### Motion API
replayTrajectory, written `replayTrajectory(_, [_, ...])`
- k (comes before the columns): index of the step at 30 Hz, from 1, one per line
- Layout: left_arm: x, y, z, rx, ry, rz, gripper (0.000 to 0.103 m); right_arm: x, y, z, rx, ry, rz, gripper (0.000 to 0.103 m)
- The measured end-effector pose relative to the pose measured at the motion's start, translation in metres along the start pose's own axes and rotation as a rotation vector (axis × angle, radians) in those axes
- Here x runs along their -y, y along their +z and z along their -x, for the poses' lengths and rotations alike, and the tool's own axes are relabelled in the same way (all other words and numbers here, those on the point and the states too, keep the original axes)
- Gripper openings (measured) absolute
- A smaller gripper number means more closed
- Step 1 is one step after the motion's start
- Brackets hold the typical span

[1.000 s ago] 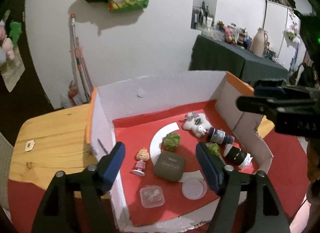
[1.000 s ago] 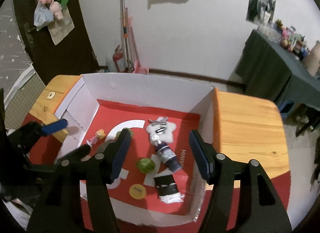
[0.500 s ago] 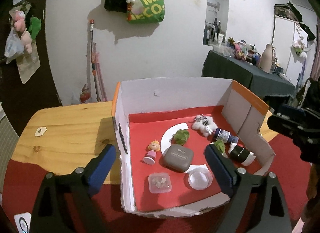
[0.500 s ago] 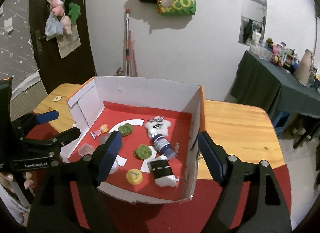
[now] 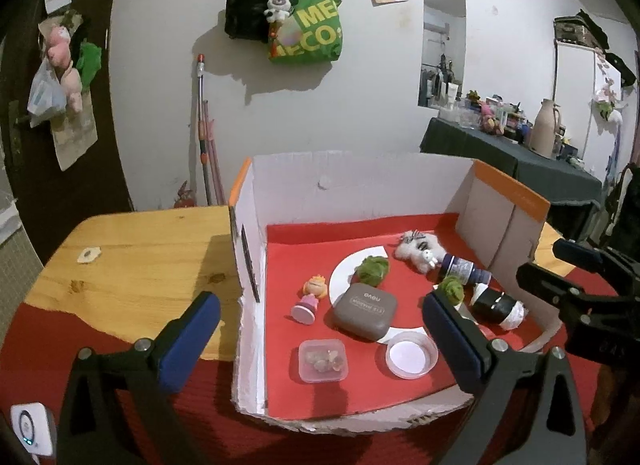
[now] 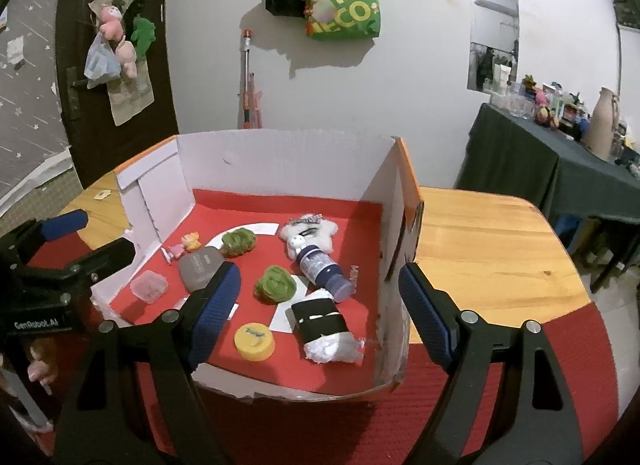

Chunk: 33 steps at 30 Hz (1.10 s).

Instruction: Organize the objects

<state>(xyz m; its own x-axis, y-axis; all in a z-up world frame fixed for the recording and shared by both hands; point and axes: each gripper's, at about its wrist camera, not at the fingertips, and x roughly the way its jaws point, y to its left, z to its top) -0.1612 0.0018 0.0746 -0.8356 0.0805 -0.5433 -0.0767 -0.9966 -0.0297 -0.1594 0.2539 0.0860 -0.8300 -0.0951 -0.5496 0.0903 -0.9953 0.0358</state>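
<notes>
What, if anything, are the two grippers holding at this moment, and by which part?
Nothing is held. The left gripper and the right gripper both have their jaws wide open with nothing between them, in front of the cardboard box.

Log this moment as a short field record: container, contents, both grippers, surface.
container: open cardboard box, red floor
contents: figurine, grey case, two green balls, plush toy, dark bottle, black-banded roll, yellow cap, clear lidded tub, round dish
left gripper: open, empty
right gripper: open, empty
surface: wooden table
</notes>
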Motion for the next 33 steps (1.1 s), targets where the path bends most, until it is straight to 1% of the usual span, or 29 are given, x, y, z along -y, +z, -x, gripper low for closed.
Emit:
replayTrajectory(5, [0.001, -0.01, -0.01, -0.004, 0.035, 0.002, 0.103, -0.002, -0.006, -0.008, -0.002, -0.019, 0.011, 0.081])
replayTrajectory(7, [0.001, -0.013, -0.013, -0.009, 0.034, 0.0, 0.103, -0.002, -0.009, -0.013, -0.011, -0.021, 0.003, 0.081])
replayTrajectory(11, [0.003, -0.016, -0.012, 0.009, 0.053, -0.013, 0.103, 0.0, -0.014, -0.02, -0.025, -0.026, -0.007, 0.081])
replayTrajectory(24, [0.002, -0.017, -0.015, -0.007, 0.04, -0.003, 0.103, -0.001, -0.017, -0.022, -0.033, -0.025, 0.0, 0.082])
replayTrajectory(33, [0.002, -0.017, -0.016, -0.001, 0.038, -0.014, 0.103, 0.0, -0.017, -0.021, -0.029, -0.026, -0.001, 0.083])
